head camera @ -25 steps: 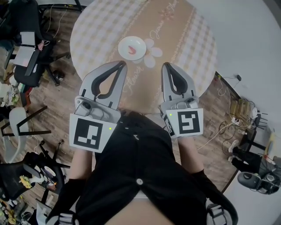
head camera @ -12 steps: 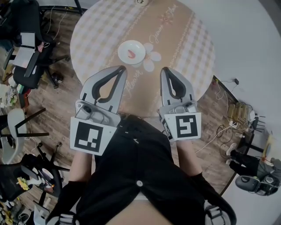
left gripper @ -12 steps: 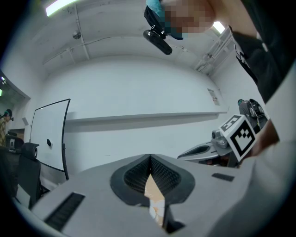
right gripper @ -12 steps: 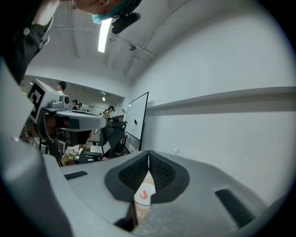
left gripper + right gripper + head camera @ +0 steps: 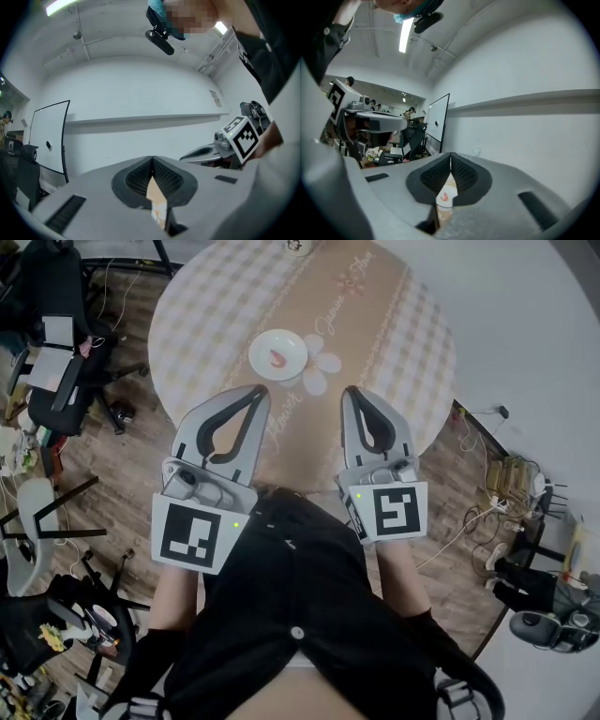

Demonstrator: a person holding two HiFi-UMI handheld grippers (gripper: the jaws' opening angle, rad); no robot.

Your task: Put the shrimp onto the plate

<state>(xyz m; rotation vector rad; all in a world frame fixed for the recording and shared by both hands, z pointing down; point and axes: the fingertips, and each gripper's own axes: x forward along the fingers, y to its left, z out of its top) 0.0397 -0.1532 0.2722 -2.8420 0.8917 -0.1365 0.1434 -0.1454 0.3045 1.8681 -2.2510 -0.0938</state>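
A small pink shrimp (image 5: pixel 277 357) lies in a white plate (image 5: pixel 265 342) on the round checked table (image 5: pixel 197 315). Both grippers hover at the table's near edge, held in front of the person's body and well short of the plate. The left gripper (image 5: pixel 261 390) is shut with nothing in it, and so is the right gripper (image 5: pixel 351 390). In the left gripper view the jaws (image 5: pixel 152 159) meet at the tip, with tablecloth showing through the gap below. In the right gripper view the shut jaws (image 5: pixel 450 155) frame a sliver of the plate and shrimp (image 5: pixel 445 196).
A white cup (image 5: pixel 298 246) stands at the table's far edge. Office chairs (image 5: pixel 56 381) and desks crowd the wooden floor at the left. Cables and a power strip (image 5: pixel 511 474) lie on the floor at the right. A whiteboard (image 5: pixel 47 140) stands by the white wall.
Both grippers stay shut and have drifted slightly back toward the person's body. The shrimp and plate have not moved on the table.
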